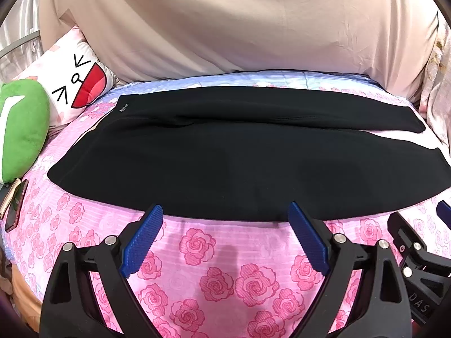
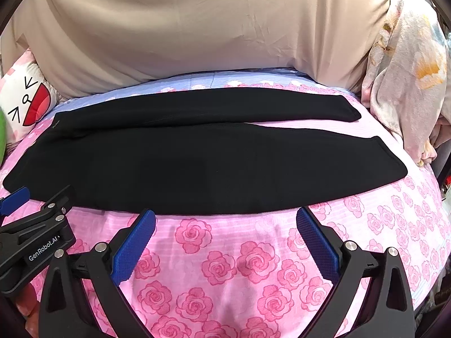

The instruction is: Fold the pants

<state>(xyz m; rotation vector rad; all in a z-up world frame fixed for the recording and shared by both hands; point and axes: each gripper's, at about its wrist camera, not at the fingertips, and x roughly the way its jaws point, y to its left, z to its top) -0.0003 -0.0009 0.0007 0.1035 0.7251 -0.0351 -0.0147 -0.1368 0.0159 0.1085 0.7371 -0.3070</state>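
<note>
The left gripper (image 1: 225, 211) is showing black angular plastic arms with triangular cut-outs, silver round screws at the pivots, and ribbed blue pads (image 1: 143, 239) on its fingers. The right gripper (image 2: 225, 219) is wearing the same black frame, silver screws and textured blue pads (image 2: 318, 245). White "GenRobot.AI" lettering is showing at nine o'clock in the right wrist view.

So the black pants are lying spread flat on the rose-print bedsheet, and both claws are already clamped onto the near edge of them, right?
Not quite. The black pants do lie flat on the rose-print bedsheet, but both wrist views show the left claw and right claw wide open, holding nothing.
</note>
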